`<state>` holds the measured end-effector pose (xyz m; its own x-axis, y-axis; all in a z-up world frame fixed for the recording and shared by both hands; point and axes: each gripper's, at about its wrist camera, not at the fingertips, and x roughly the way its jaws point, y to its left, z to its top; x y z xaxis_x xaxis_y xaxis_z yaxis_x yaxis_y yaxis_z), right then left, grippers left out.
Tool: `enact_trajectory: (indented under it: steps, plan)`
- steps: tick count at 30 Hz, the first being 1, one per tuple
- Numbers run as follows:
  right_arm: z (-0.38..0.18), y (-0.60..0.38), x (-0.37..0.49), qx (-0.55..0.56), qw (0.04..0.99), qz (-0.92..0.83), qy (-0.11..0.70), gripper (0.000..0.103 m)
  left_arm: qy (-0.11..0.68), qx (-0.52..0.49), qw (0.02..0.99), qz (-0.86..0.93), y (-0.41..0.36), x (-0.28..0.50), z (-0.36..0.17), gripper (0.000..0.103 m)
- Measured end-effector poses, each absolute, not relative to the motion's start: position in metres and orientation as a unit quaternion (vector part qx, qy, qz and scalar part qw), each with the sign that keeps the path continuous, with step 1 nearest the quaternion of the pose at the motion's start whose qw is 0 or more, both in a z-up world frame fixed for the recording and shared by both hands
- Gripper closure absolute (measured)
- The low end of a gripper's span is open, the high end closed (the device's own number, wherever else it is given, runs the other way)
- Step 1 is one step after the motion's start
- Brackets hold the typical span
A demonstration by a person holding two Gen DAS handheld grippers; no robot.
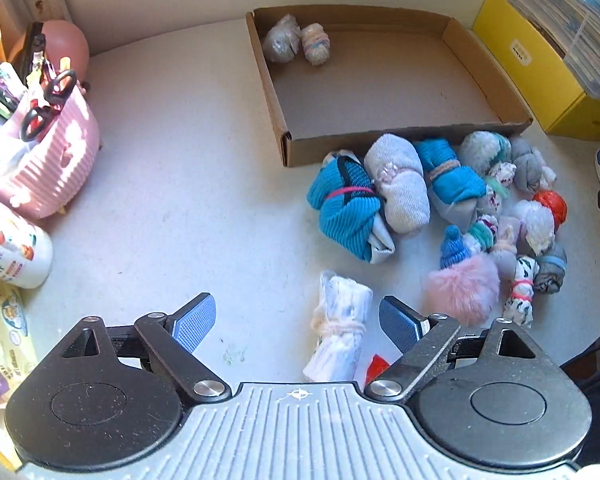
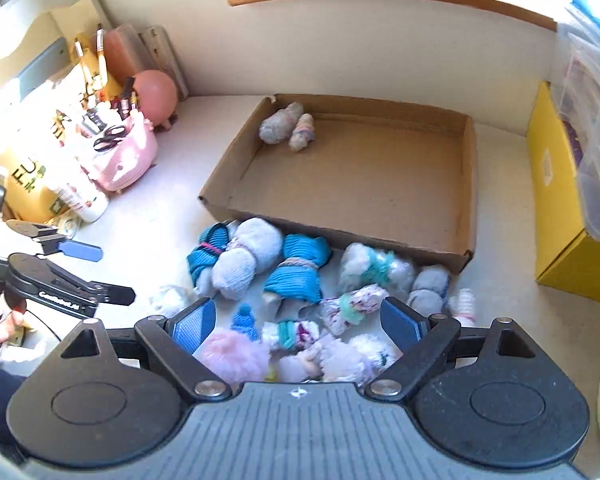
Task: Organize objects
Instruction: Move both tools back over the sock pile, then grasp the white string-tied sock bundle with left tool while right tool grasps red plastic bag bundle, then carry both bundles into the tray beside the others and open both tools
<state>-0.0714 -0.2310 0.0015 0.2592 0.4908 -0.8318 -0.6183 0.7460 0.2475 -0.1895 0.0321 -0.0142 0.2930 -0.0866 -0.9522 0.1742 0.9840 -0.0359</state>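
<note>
Your left gripper (image 1: 296, 322) and right gripper (image 2: 296, 324) both hang released, nothing between the pads. Two sock bundles (image 1: 296, 42) sit in the cardboard tray's (image 1: 380, 142) far-left corner; the sock pile (image 1: 440, 200) lies on the table just outside its near wall

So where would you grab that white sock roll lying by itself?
Take the white sock roll from above at its tied waist, where the pale band pinches it narrow. It lies flat and apart from the pile, so the open left gripper could probably straddle it crosswise.

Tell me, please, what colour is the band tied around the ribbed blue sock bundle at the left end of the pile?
The band is pink-red, clearest in the left wrist view.
</note>
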Motion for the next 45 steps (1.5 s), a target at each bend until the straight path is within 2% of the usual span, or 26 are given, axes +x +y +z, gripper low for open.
enact_trajectory:
  steps: [3,10,17,19,21,26,30,31,32,33,34,40,45]
  plan:
    - [0.0,-0.209,-0.088,-0.073,0.742,0.432,0.507,0.023,0.601,0.056,0.793,-0.082,0.028,-0.2,-0.029,0.011]
    - [-0.015,-0.153,-0.117,-0.101,0.643,0.549,0.525,0.025,0.611,0.075,0.783,-0.091,0.012,-0.195,-0.064,0.01]
    - [-0.056,-0.12,-0.135,-0.135,0.609,0.558,0.547,0.03,0.615,0.068,0.781,-0.089,0.011,-0.192,-0.082,0.012]
    - [-0.065,-0.114,-0.14,-0.156,0.61,0.549,0.55,0.036,0.616,0.063,0.78,-0.087,0.014,-0.192,-0.085,0.015]
    - [-0.071,-0.11,-0.144,-0.178,0.618,0.538,0.545,0.037,0.616,0.06,0.781,-0.084,0.017,-0.192,-0.087,0.017]
    - [-0.084,-0.105,-0.148,-0.209,0.627,0.509,0.551,0.049,0.611,0.065,0.784,-0.088,0.022,-0.192,-0.087,0.025]
    - [-0.088,-0.105,-0.151,-0.218,0.624,0.506,0.555,0.063,0.606,0.073,0.787,-0.096,0.025,-0.192,-0.085,0.03]
    - [-0.088,-0.105,-0.152,-0.218,0.623,0.507,0.555,0.072,0.603,0.076,0.788,-0.1,0.026,-0.193,-0.084,0.035]
    - [-0.087,-0.106,-0.152,-0.217,0.622,0.508,0.556,0.076,0.6,0.077,0.79,-0.102,0.026,-0.193,-0.083,0.039]
    - [-0.085,-0.107,-0.153,-0.216,0.623,0.508,0.555,0.078,0.598,0.077,0.791,-0.104,0.028,-0.193,-0.081,0.048]
    - [-0.083,-0.109,-0.153,-0.216,0.627,0.505,0.553,0.079,0.598,0.076,0.791,-0.103,0.031,-0.192,-0.08,0.062]
    - [-0.06,-0.13,-0.137,-0.153,0.64,0.495,0.568,0.08,0.603,0.056,0.791,-0.094,0.059,-0.183,-0.066,0.064]
    - [-0.007,-0.162,-0.108,-0.03,0.671,0.481,0.563,0.08,0.561,0.102,0.817,-0.084,0.086,-0.162,-0.007,0.064]
